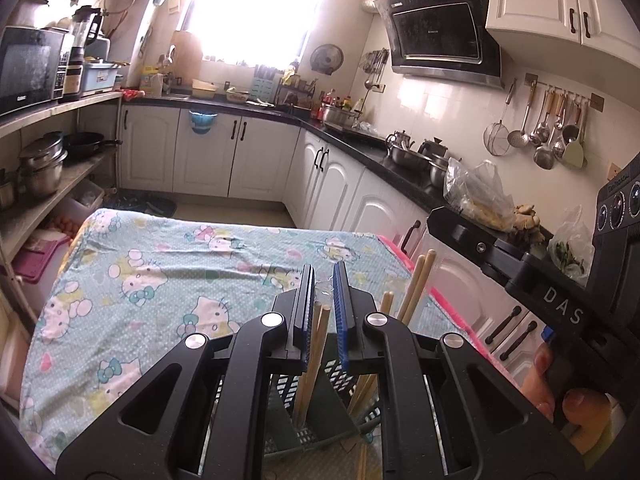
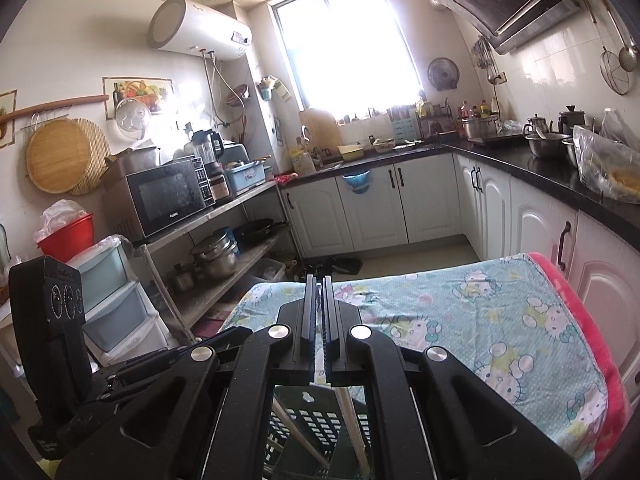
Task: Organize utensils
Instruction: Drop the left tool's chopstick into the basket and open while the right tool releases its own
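Note:
In the left wrist view my left gripper (image 1: 323, 280) is open above a dark green slotted utensil holder (image 1: 308, 412). Two wooden chopsticks (image 1: 314, 356) stand in the holder between the jaws, untouched. More chopsticks (image 1: 416, 284) lean in the holder's right side. The right gripper's body (image 1: 560, 304) shows at the right, held by a hand. In the right wrist view my right gripper (image 2: 319, 280) has its jaws nearly together with a narrow slit; nothing shows between the tips. Below it are the holder (image 2: 316, 424) and chopsticks (image 2: 350, 420).
The table is covered by a light blue Hello Kitty cloth (image 1: 160, 280) with a pink edge (image 2: 592, 332). White cabinets and a black counter (image 1: 400, 168) run along the right. Metal shelves with pots and a microwave (image 2: 168, 196) stand on the left.

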The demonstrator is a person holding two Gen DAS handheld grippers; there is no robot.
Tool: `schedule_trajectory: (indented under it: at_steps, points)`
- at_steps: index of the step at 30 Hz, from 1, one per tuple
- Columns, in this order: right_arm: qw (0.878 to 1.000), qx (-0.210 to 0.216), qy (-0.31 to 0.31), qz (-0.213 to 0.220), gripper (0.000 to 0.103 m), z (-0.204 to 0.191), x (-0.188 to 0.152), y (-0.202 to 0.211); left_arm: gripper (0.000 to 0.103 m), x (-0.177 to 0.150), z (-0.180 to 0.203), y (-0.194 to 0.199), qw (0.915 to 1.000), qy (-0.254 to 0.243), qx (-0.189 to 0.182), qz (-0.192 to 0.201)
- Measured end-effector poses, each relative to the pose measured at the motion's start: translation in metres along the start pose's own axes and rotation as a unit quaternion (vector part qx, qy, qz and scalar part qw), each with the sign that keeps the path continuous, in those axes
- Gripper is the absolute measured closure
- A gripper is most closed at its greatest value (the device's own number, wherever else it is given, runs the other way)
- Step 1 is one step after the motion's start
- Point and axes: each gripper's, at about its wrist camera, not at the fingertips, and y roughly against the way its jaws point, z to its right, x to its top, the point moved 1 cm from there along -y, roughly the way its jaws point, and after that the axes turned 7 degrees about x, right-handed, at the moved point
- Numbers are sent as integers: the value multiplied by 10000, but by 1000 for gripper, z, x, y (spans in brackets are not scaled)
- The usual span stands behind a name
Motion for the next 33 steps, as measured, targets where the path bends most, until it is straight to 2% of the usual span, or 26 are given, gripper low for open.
schedule_trajectory:
  at_steps: [8, 15, 20, 23, 33]
  points:
    - [9995, -159, -198, -200, 98, 10, -12, -2, 97, -11, -6, -7, 9999, 28, 33, -166]
    - [9991, -323, -192, -213, 80, 16, -19, 6, 97, -16, -10, -6, 9998, 72, 32, -203]
    - [9984, -468, -198, -251, 73, 21, -27, 15, 96, -19, -11, -3, 9997, 118, 30, -204]
    - [9979, -537, -202, -287, 69, 24, -31, 20, 91, -23, -13, -1, 9996, 165, 22, -218]
    - [9971, -660, -144, -358, 60, 26, -43, 32, 64, -29, -17, 7, 9992, 300, 15, -249]
